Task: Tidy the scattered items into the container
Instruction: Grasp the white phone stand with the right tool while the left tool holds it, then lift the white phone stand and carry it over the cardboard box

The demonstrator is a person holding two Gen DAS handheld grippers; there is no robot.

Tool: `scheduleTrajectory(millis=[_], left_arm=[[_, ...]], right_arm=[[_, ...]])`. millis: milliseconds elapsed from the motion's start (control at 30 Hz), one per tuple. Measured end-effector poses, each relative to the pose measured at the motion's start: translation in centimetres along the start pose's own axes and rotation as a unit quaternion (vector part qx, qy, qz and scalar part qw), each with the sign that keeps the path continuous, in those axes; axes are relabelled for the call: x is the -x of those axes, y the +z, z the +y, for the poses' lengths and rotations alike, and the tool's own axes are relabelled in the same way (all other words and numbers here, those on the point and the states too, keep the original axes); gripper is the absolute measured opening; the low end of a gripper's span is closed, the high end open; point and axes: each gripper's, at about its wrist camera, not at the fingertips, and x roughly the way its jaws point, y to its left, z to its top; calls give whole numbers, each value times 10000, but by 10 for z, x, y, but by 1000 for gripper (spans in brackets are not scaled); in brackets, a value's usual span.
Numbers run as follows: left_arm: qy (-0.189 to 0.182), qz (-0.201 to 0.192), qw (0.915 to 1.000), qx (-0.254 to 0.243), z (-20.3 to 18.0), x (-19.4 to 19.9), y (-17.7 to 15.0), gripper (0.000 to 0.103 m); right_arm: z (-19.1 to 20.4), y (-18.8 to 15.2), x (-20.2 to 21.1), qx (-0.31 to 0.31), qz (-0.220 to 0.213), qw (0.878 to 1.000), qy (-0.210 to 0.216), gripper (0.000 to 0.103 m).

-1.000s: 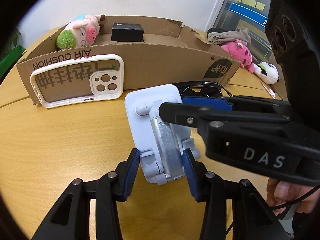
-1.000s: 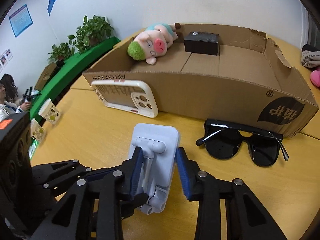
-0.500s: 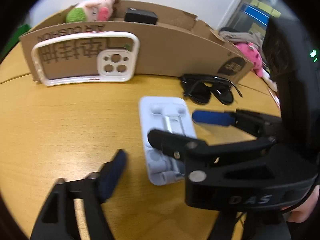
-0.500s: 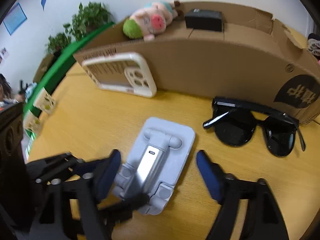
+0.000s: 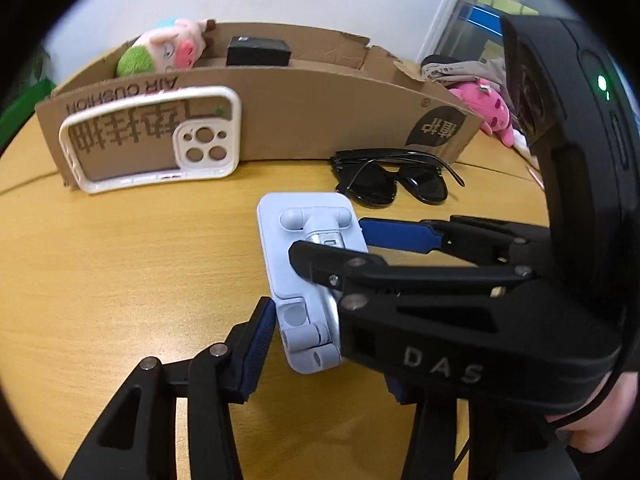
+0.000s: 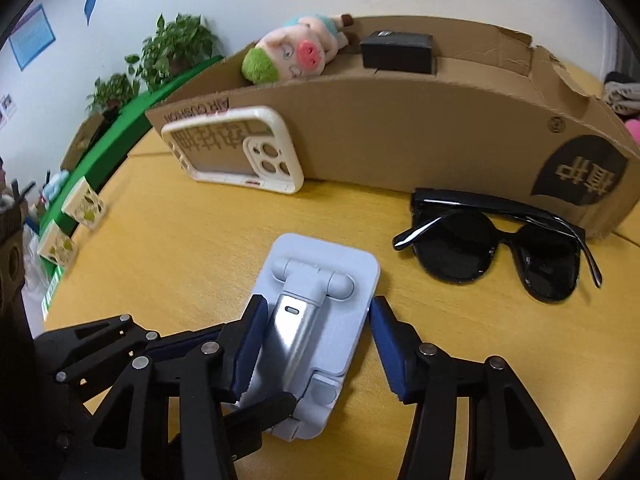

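Both claws popped open a moment ago and are closing again around the folded phone stand [image 6: 320, 320], lying flat on the desk [image 6: 180, 248] before the cardboard box [image 6: 400, 132]. Left claw [image 5: 324, 344] and right claw [image 6: 316, 340] aren't clamped yet, so no lift.

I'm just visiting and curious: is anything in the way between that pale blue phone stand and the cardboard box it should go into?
Only the box's own front wall, which the phone stand must be lifted over. The phone case leans on that wall to the left and the sunglasses lie to the right, leaving bare table straight ahead.
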Motion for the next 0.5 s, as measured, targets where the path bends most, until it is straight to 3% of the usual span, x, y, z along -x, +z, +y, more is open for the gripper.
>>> scheduleTrajectory(millis=[233,500], left_arm=[[20,-237,9996,-129,-7,10,11,47],[96,-564,9976,-382,-21,31,51,47]], right_arm=[[-3,9,21,-51,-257,9997,-29,53],[-3,35,52,58,-727,9973,-110,53]])
